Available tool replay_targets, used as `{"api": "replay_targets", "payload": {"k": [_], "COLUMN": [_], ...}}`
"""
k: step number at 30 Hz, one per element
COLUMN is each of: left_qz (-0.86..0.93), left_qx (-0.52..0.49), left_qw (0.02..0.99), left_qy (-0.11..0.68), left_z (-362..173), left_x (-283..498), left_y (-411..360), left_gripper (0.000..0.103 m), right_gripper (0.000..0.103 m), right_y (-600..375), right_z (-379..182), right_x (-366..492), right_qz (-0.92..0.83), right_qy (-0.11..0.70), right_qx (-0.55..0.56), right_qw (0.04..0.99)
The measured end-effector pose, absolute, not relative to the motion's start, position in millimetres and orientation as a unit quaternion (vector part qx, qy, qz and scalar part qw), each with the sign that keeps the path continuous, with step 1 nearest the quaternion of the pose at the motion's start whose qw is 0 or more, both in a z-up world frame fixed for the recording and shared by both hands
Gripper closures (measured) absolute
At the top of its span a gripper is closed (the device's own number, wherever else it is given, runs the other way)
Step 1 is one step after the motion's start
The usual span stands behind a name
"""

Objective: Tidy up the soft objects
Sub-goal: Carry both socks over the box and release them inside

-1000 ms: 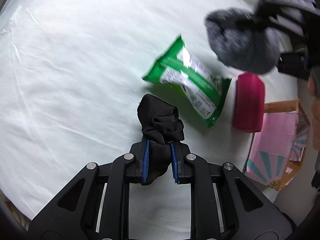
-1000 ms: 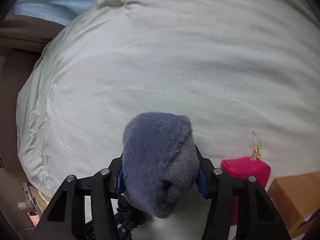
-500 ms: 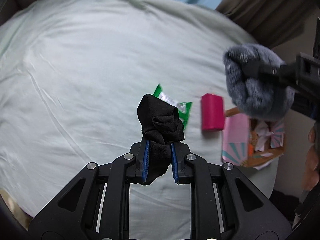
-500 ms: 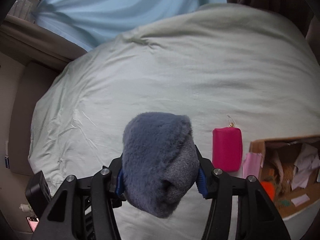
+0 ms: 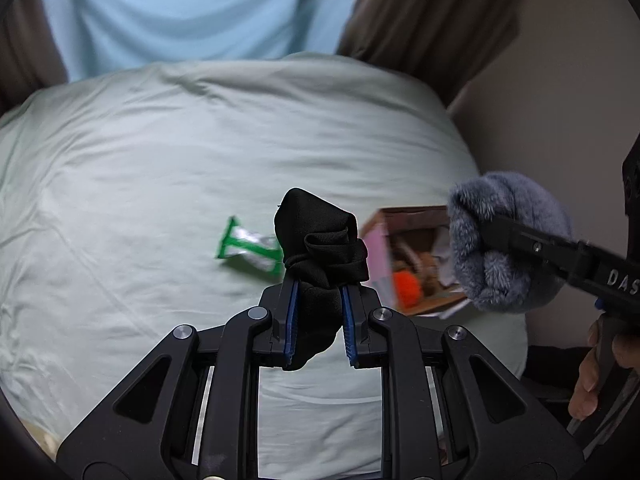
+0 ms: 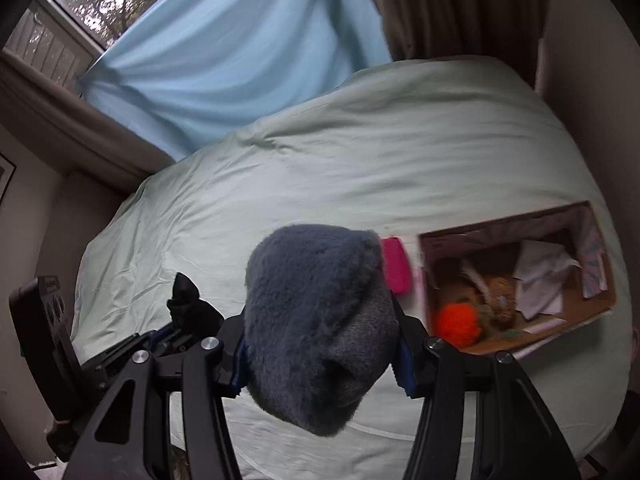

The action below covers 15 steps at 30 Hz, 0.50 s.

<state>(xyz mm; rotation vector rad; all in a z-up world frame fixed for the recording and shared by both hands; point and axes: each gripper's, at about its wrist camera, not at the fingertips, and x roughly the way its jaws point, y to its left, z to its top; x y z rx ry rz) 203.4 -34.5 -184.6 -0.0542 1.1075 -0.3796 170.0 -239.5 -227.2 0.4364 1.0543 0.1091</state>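
Both loads are in transit toward the cardboard box (image 6: pixel 516 276) on the bed (image 6: pixel 360 160). The left gripper (image 5: pixel 318 320) has its jaws clamped on a black cloth bundle (image 5: pixel 320 244), the right gripper (image 6: pixel 320 356) on a grey fuzzy bundle (image 6: pixel 316 320). Both bundles hang short of the box; next, each likely needs carrying over it and releasing.

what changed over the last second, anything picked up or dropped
Nothing picked up or dropped. Both claws rose and tilted back from the bed, bringing the cardboard box into view. The left claw still grips the black cloth, the right claw the grey sock.
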Motion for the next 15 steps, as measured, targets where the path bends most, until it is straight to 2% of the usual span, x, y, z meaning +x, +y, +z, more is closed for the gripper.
{"api": "replay_targets", "payload": {"k": [8, 15], "left_qz": [-0.192, -0.199], "left_qx": [-0.022, -0.011], "left_qw": [0.84, 0.827], "left_qy": [0.507, 0.526], "left_z": [-166.2, -185.2], "left_x": [180.4, 180.1], "left_y": [-138.2, -239.1], "left_gripper": [0.087, 0.087], "right_gripper": [0.051, 0.052], "right_y": [-350.1, -436.0], "right_z": [-224.9, -238.7], "right_x": [126.0, 123.6], "right_qz": [0.017, 0.01], "right_qy": [0.493, 0.516], "right_qx": [0.213, 0.195], "right_qw": [0.843, 0.834]}}
